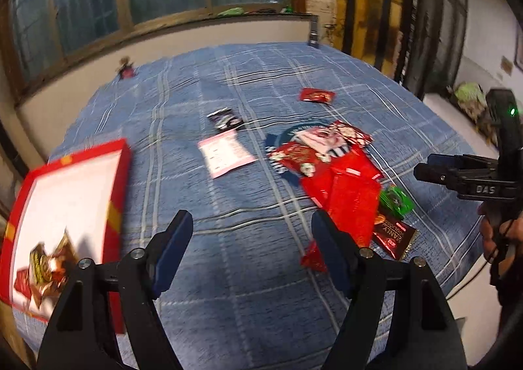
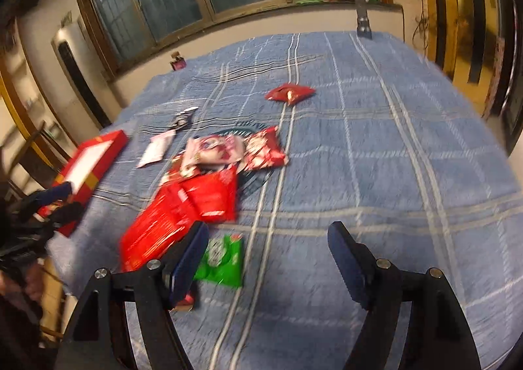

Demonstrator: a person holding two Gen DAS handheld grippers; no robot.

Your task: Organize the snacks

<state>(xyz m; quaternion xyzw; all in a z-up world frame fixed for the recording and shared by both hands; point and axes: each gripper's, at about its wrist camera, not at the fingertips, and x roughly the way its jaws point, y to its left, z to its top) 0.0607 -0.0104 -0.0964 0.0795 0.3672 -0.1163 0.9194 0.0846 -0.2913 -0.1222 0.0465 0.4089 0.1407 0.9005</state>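
A red-rimmed box point(image 1: 117, 187) with a white inside lies at the left and holds a few brown and red snack packets point(image 1: 45, 268). My left gripper point(image 1: 251, 246) is open and empty above the blue cloth, right of the box. A heap of red snack bags point(image 1: 349, 193) lies in the middle, with a green packet point(image 1: 397, 200) and a dark brown packet point(image 1: 394, 236) beside it. My right gripper point(image 2: 268, 255) is open and empty, just above the green packet point(image 2: 222, 259) and red bags point(image 2: 183, 213). The box point(image 2: 94, 157) shows far left.
A blue checked cloth point(image 1: 248, 304) covers the table. A pink-white packet point(image 1: 225, 154), a dark packet point(image 1: 225, 118) and a lone red packet point(image 1: 317, 95) lie farther back. A wall with windows stands behind; the table edge drops off at right.
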